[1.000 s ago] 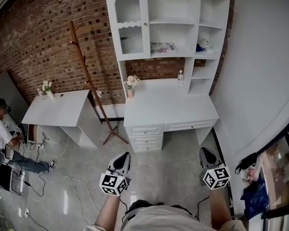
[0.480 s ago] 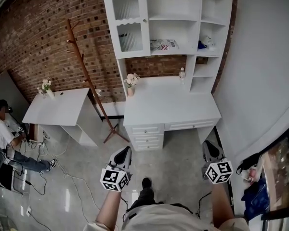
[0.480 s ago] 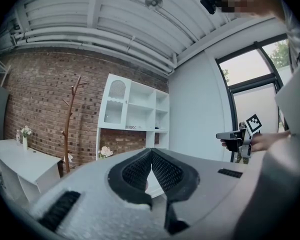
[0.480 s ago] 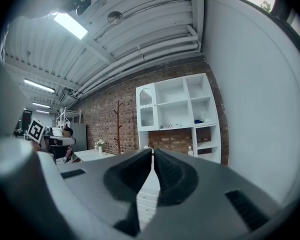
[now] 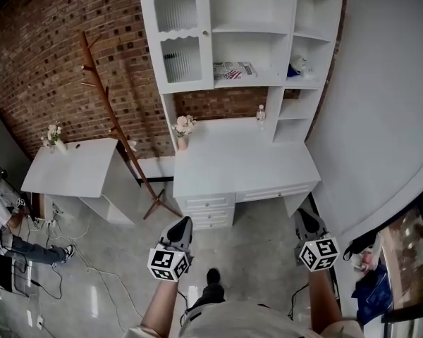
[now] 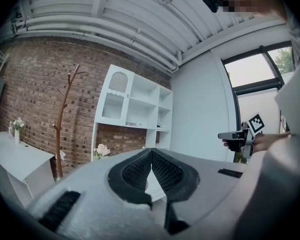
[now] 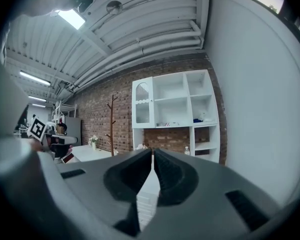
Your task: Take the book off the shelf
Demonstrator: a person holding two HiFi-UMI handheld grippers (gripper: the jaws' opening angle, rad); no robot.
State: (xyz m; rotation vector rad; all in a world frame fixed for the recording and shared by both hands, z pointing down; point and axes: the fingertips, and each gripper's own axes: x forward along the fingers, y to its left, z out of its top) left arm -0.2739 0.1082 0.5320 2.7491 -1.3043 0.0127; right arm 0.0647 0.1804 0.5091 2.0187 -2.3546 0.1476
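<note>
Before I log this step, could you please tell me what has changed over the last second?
The person has stepped toward the desk, so the shelf unit looks larger and further left in the head view, and a shoe now shows between the arms. Nothing was grasped or released. The book still lies on its shelf; the left claw and right claw stay shut and empty.

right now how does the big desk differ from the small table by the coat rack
The desk carries a shelf unit and shows drawers in front; the small table shows neither. The desk stands right of the coat rack, the small table left of it. Both are white and stand by the brick wall.
</note>
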